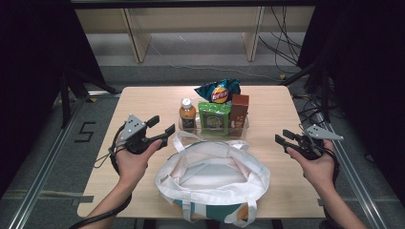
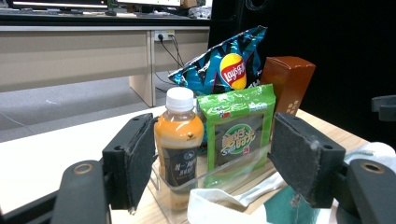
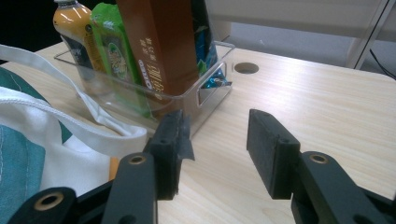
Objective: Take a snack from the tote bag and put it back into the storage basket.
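Table (image 1: 277,102) of pale wood is seen from the high view, and on it, nearest the person, a white tote bag (image 1: 212,174) with teal and orange panels is laid with its mouth spread open. Just behind the bag a clear plastic bin (image 1: 213,130) is set, and four items are stood upright in it: a blue crisp packet (image 1: 218,90) at the back, a brown carton (image 1: 239,109) at the right end, a green snack packet (image 1: 214,116) in the middle and an orange drink bottle (image 1: 187,113) with a white cap at the left end. The left gripper (image 1: 161,130) is held above the table to the left of the bin, pointed towards the bottle; its jaws are spread wide and nothing is gripped or touched. In the left gripper view the bottle (image 2: 179,135) and the green packet (image 2: 238,128) are framed between the two pads, yet well beyond them. The right gripper (image 1: 285,137) is held to the right of the bag, clear of it, with its jaws parted and empty. In the right gripper view bare table is seen between its pads, with the bin's end wall (image 3: 210,86) just ahead and to the left.
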### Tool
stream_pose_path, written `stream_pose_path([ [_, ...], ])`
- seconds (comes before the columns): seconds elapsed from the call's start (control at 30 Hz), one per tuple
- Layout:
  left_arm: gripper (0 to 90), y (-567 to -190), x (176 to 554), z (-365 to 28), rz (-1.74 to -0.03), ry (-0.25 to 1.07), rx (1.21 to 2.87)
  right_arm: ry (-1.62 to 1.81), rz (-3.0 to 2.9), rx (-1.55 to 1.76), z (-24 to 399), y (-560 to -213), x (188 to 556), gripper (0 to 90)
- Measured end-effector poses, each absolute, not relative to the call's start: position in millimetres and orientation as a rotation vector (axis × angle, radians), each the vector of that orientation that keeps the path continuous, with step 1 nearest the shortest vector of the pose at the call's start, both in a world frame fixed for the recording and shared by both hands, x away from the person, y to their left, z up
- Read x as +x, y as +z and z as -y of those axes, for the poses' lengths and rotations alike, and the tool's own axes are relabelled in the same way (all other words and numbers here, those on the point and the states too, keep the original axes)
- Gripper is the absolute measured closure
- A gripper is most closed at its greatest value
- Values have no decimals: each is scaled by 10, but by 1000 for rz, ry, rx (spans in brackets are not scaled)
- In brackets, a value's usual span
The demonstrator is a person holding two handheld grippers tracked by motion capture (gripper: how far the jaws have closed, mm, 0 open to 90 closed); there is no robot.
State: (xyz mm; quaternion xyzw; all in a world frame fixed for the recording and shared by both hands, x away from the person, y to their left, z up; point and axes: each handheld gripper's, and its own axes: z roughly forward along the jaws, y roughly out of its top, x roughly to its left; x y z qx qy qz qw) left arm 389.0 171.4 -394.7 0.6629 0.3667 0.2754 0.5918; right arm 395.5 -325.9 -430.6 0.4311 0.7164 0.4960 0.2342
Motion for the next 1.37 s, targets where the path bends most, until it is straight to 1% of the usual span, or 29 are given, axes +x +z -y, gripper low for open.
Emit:
stream_pose_path([
  [0.63, 308, -4144, 3726, -1879, -882, 626, 1562, 1356, -1982, 1178, 3237, -4321, 3962, 569],
  [0.67, 308, -4162, 3739, -1889, -857, 628, 1557, 1358, -1981, 1178, 3238, -4321, 3968, 569],
  [0.7, 308, -4174, 3712, -1896, -886, 628, 1563, 1357, -1982, 1171, 3240, -4322, 3972, 569],
  [0.8, 308, -4212, 3698, -1907, -899, 619, 1557, 1350, -1995, 1172, 3244, -4320, 3960, 569],
  [0.97, 308, -4269, 3750, -1967, -935, 619, 1538, 1352, -1976, 1186, 3239, -4317, 3948, 559],
  [1.1, 308, -4336, 3758, -2009, -953, 621, 1546, 1339, -1965, 1154, 3270, -4312, 3957, 549],
  [1.23, 298, -4396, 3773, -2027, -966, 619, 1561, 1346, -1968, 1194, 3260, -4333, 3951, 535],
  [1.37, 296, -4403, 3790, -2026, -951, 624, 1564, 1339, -1966, 1187, 3280, -4329, 3954, 518],
])
